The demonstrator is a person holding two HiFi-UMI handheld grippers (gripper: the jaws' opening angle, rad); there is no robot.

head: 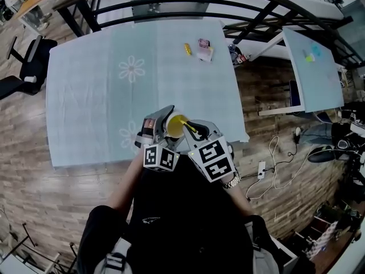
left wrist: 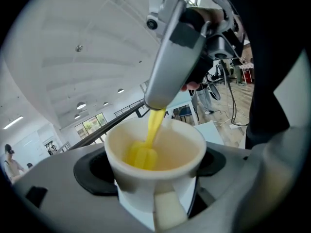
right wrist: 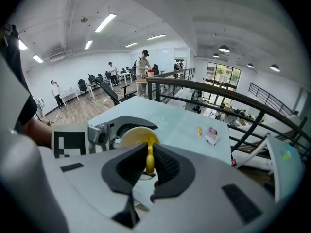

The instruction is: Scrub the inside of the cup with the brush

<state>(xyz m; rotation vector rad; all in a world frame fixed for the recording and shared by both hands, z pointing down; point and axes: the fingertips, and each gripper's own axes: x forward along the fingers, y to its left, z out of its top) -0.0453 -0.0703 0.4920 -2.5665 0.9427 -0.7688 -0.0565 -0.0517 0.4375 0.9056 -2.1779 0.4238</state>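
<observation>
The left gripper (left wrist: 153, 171) clamps the cup (left wrist: 154, 149) at the lower middle of the left gripper view, with the cup's mouth open toward the camera. The right gripper (right wrist: 149, 165) has its jaws shut narrow on the handle of the brush (right wrist: 149, 157). The long axis of the brush runs from the upper middle down into the cup, and its head lies low, toward the left inner wall. I judge that the next stroke must follow this wall. Only the left gripper view shows the head inside the cup; the right gripper view shows just the handle and the rim. In the head view both grippers meet at the centre, over the lower edge of the table (head: 85, 96).
</observation>
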